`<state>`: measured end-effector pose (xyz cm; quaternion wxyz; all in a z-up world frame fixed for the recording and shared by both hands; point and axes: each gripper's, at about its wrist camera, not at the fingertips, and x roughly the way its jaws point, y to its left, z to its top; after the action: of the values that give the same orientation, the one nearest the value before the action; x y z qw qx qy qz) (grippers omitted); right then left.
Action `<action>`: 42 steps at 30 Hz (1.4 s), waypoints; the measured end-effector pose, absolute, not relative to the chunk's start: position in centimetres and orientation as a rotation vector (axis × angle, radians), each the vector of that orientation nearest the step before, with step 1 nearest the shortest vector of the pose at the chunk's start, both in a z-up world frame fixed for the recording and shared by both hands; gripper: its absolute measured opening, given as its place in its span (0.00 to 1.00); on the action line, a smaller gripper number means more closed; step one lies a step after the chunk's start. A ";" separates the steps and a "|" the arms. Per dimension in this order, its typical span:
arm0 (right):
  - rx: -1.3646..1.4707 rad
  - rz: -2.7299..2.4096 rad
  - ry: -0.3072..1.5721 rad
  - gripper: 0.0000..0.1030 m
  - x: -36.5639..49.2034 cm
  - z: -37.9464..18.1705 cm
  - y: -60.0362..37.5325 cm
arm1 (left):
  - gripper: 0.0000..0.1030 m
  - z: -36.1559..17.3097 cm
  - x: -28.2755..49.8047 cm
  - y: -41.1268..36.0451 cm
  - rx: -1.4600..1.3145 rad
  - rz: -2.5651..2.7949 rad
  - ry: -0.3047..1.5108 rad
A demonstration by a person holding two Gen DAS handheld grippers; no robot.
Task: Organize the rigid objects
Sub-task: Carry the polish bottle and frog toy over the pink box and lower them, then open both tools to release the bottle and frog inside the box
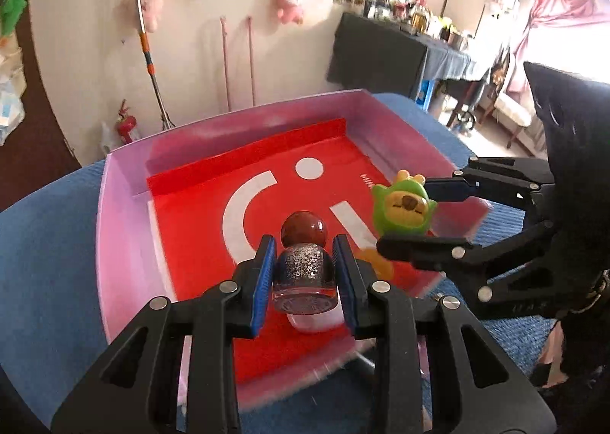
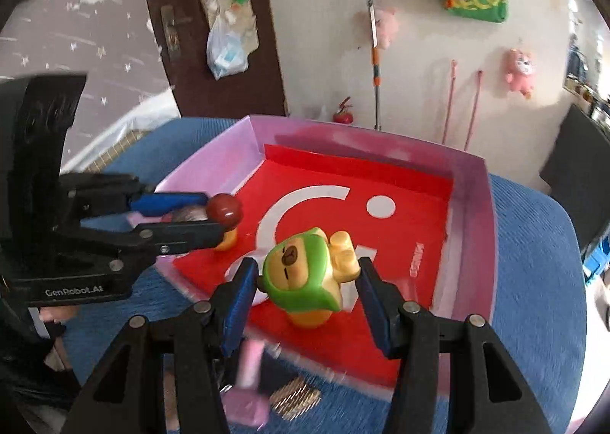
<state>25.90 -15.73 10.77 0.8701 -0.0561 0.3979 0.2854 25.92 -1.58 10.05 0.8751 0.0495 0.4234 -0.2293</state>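
Note:
My left gripper is shut on a small clear bottle with glitter inside and a round brown cap. It hangs over the near part of a pink-walled tray with a red liner. My right gripper is shut on a green-hooded bear figure, held tilted above the tray. In the left wrist view, the right gripper and the figure sit to the right. In the right wrist view, the left gripper and the brown cap are at the left.
A small yellow-orange object lies on the red liner below the left gripper. A pink object and a gold mesh item lie on the blue cloth surface in front of the tray. Behind stands a wall with hanging toys.

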 end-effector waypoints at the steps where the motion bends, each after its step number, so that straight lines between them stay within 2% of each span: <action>1: -0.131 0.604 0.851 0.54 26.9 10.5 -15.4 | 0.28 9.6 26.8 -1.8 0.112 -0.487 0.906; 7: -0.192 0.645 0.981 0.54 31.1 8.3 -14.4 | 0.28 7.0 30.6 -2.4 0.135 -0.515 1.004; 16: -0.244 0.665 1.094 0.54 33.3 5.6 -13.5 | 0.28 4.8 31.6 -2.7 0.156 -0.505 1.079; 32: -0.252 0.665 1.108 0.55 33.3 5.1 -13.5 | 0.28 4.3 32.5 -2.2 0.140 -0.506 1.098; 42: -0.255 0.668 1.108 0.61 33.6 4.9 -13.2 | 0.29 4.4 32.4 -2.2 0.147 -0.500 1.095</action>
<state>33.57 -13.25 4.88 0.7904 -0.1186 0.5146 0.3105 32.44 -2.16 4.39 0.8217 0.0690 0.5147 -0.2348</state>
